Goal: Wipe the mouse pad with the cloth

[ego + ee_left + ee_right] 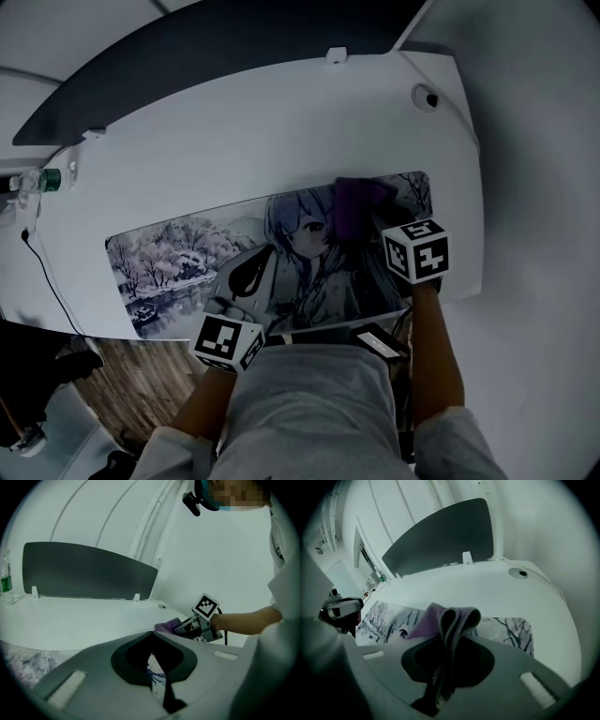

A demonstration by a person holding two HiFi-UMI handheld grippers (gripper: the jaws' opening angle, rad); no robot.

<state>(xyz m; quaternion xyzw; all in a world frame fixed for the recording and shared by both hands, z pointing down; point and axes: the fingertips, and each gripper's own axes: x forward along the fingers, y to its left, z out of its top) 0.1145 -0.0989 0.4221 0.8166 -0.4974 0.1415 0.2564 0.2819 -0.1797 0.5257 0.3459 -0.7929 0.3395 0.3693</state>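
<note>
White desk (281,122) carries the mouse pad (178,253); the right gripper (447,667) pinches the purple cloth (356,206) over the pad's right end, while the left gripper (154,665), jaws nearly together, waits at the pad's near edge. If nothing pins it down, the pad will likely slide with the stroke

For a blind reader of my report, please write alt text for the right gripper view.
The right gripper is shut on a folded purple cloth over a mouse pad printed with a cartoon girl. The pad lies on a white desk with a dark panel behind.
</note>
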